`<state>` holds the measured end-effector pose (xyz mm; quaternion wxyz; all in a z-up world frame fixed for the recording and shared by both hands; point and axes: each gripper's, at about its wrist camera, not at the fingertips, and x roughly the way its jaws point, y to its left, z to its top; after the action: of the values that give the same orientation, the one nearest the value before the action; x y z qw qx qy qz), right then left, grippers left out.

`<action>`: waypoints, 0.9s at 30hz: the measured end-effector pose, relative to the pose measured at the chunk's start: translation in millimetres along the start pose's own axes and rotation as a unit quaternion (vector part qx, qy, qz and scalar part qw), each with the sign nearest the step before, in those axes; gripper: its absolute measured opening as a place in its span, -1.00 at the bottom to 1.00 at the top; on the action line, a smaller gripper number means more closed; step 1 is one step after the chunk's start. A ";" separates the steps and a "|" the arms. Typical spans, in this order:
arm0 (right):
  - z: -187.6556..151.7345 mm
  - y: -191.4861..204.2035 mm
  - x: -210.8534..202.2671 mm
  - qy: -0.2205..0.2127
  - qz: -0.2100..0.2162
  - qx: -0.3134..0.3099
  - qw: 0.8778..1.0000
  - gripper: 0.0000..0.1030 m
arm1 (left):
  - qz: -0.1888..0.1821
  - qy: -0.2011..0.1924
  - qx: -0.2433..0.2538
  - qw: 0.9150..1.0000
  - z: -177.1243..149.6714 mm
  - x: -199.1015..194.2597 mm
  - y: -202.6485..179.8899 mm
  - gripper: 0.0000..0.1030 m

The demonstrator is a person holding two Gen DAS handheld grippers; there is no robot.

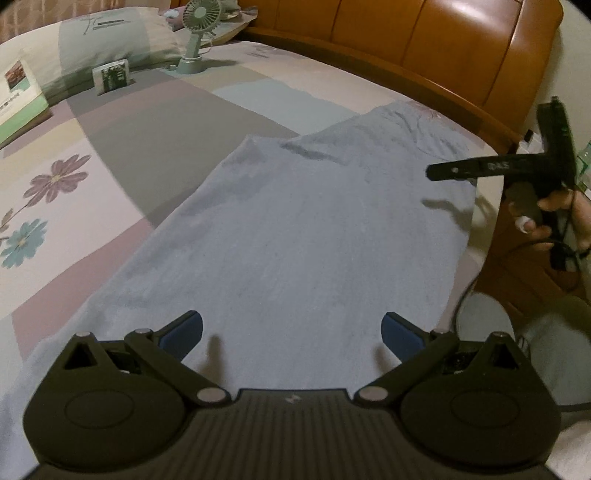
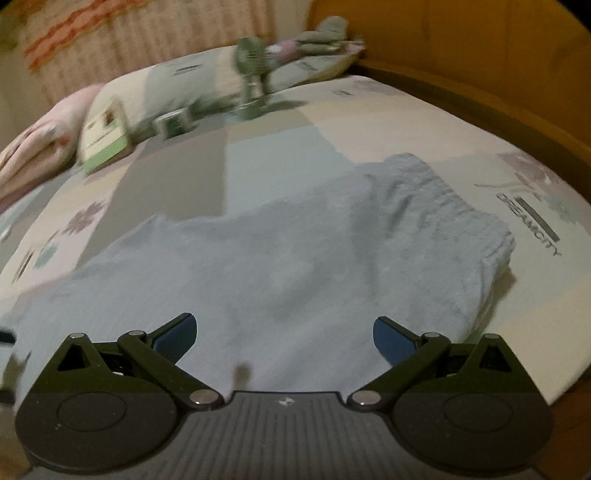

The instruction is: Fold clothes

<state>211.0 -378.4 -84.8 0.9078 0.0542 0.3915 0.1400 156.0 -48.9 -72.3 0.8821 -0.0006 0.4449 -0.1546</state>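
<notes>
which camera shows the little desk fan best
The left wrist view: the fan stands sharp on the bed beside the pillow, grille and base clear. The right wrist view shows it only as a motion-blurred green shape.

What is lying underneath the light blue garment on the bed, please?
The light blue garment lies on the patchwork floral bedsheet. Anything beneath the cloth itself is covered.

Bed (image 1: pixel 155 122): patchwork sheet of grey, mauve and pale blocks with printed flowers, against an orange wooden headboard (image 1: pixel 424 40).
Garment (image 1: pixel 295 236): pale blue, spread flat mid-bed; its end nearest the headboard is bunched.
Fan (image 1: pixel 197 35): small, green, upright, beyond the garment.
Small box (image 1: pixel 112 75): just beside the fan.
Pillow (image 1: pixel 110 40): behind the fan.
Book (image 1: pixel 16 96): green-edged, past the box from the fan.
</notes>
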 end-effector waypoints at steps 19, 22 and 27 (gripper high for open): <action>-20.4 -165.9 -10.9 -0.041 0.149 0.351 0.924 1.00 | 0.010 0.032 0.013 0.999 56.7 52.5 -36.6 0.98; -14.9 -170.6 -2.9 -0.049 0.169 0.359 0.917 1.00 | 0.006 0.036 0.021 0.999 61.3 58.5 -45.8 0.98; 0.9 -181.7 16.5 -0.058 0.192 0.364 0.910 1.00 | 0.005 0.041 0.022 0.999 65.3 65.0 -54.9 0.98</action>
<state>260.9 -546.9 -133.4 0.8018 0.4628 0.3442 0.1564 228.6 -127.9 -76.3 0.8635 0.0272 0.4775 -0.1598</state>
